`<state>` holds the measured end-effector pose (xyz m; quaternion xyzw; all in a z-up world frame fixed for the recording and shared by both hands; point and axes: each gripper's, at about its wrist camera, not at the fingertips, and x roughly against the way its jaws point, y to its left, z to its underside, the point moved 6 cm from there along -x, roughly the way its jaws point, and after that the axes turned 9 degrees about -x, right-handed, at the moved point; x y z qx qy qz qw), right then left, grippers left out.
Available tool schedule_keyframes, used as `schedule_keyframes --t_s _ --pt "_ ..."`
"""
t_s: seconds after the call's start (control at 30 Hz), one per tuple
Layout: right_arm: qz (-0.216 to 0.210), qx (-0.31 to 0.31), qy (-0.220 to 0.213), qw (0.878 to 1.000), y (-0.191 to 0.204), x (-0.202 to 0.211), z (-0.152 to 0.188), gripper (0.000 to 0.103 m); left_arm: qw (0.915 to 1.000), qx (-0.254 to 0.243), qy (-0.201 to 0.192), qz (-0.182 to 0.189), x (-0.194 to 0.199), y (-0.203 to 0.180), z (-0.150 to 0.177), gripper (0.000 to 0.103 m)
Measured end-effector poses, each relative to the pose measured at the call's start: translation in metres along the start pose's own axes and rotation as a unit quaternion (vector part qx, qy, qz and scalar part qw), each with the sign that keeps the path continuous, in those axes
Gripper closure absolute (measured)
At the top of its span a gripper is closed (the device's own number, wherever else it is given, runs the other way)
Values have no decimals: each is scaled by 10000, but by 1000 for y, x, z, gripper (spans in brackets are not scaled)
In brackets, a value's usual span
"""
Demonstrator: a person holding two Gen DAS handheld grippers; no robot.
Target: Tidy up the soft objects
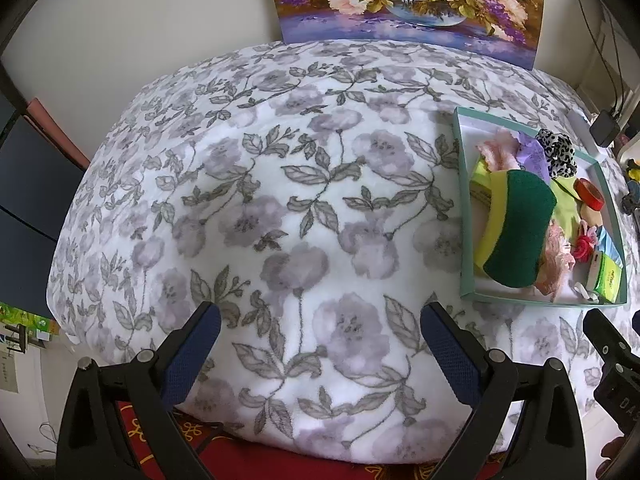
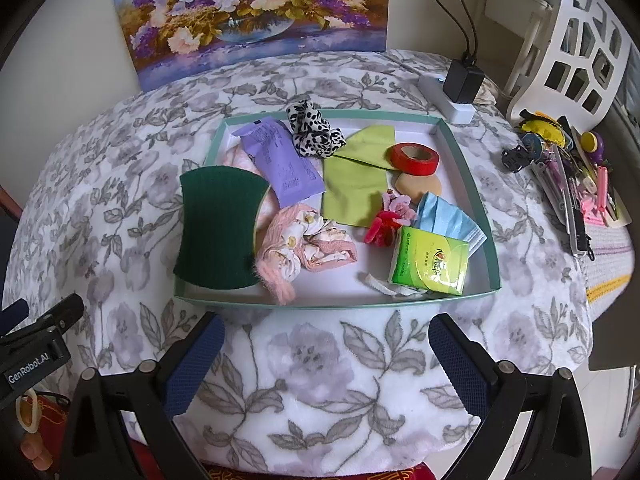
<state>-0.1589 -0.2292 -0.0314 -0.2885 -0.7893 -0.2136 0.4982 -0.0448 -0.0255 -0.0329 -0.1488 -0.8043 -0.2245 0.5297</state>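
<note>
Both sets of fingers (image 2: 326, 354) stood apart and empty. Soft and light, the green sponge (image 2: 218, 226) looked easiest pinched across its overhanging edge above the tray (image 2: 460, 152).

Ahead of our left hand-held gripper (image 1: 320, 356) the blanket-covered surface (image 1: 280, 200) lies bare up to the flower painting (image 1: 412, 4) at the back. To its right the teal tray (image 1: 466, 208) walls us off. Ahead of our right hand-held gripper (image 2: 326, 364) a bare strip ends at that tray's near rim; the green sponge (image 2: 220, 228) and tissue pack (image 2: 430, 260) crowd the near corners. Far right, a clutter of small items (image 2: 568, 176) blocks the edge.
</note>
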Motion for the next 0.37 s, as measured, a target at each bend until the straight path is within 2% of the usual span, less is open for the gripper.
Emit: schedule_keyframes --t_s 0.37 --pt "3 5 9 10000 0 0 0 0 10000 -6 -39 79 2 -2 -1 3"
